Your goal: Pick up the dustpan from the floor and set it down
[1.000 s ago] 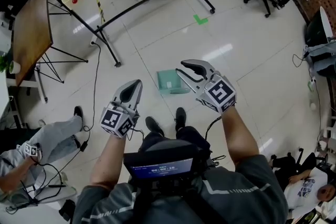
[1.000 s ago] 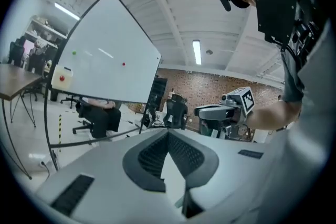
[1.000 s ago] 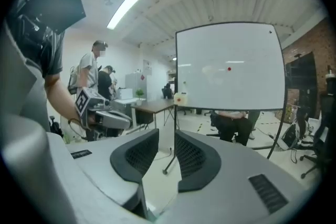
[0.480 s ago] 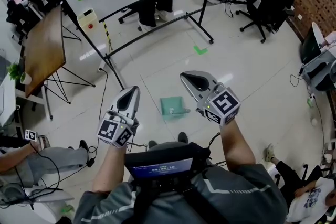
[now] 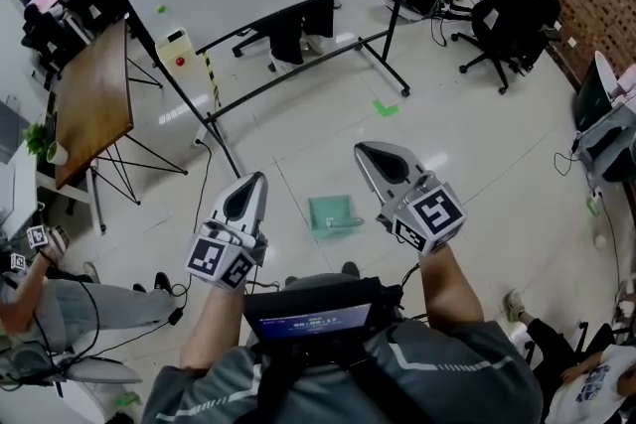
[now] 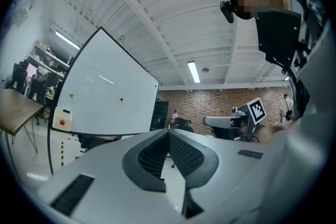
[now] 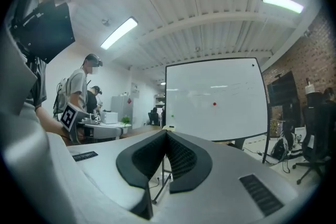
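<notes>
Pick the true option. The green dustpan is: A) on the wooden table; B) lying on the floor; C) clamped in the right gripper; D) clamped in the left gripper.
B: the dustpan lies on the floor, while the left gripper and right gripper are both shut on nothing.

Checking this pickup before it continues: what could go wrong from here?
Both the left tool and right tool are shut and empty, high above the flat green plastic dustpan on the floor; reaching down shut could shove it away. Its thin handle offers little to pinch, so it may slip.
</notes>
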{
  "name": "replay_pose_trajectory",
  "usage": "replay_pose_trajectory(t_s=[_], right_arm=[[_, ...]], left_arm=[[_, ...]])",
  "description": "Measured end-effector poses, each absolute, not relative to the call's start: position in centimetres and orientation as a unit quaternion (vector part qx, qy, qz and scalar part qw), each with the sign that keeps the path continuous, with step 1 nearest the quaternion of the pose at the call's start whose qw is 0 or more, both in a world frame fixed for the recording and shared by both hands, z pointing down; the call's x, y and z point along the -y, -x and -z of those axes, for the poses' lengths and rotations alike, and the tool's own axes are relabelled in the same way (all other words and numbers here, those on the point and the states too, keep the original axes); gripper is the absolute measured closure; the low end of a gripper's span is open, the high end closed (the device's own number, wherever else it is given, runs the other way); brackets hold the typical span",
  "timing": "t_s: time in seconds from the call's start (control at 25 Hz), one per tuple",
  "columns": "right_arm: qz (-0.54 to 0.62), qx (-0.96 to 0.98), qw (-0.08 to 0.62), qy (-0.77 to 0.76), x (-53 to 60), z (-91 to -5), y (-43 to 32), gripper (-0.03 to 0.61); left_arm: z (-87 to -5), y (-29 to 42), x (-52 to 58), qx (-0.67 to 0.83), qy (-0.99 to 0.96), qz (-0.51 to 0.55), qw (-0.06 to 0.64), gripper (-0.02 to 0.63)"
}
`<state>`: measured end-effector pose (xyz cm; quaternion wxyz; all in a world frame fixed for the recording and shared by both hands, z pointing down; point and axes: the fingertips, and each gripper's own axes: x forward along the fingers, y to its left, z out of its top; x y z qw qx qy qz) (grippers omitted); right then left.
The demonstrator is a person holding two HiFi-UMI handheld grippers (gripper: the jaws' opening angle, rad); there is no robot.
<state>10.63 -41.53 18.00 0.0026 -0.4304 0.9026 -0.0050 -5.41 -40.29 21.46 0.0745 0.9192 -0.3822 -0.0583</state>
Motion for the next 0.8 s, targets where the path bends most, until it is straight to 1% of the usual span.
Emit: replay_pose_trajectory(t_s=[0.08,0.2,0.56,0.8], right_arm=[[0.008,-0.898,0.011,0.44,41.6,-17.5,-11.3,0.563],[0.016,-0.899,0.0,0.438,41.7,-17.7,-12.1,0.563],[0.02,-0.914,0.001,0.406,41.9,-20.1,-15.6,0.563],[0.022,-0.927,0.017,0.375,41.2,-21.9,-14.9,0.563]], left_arm=[[-21.9,5.4,40.4,0.392,-0.915,0.054,0.082,0.589],[-22.2,4.3,40.2,0.389,-0.916,0.047,0.086,0.589],[-22.5,1.1,39.4,0.426,-0.9,0.053,0.074,0.589],[-24.7,2.4,36.4,0.465,-0.881,0.04,0.075,0.589]])
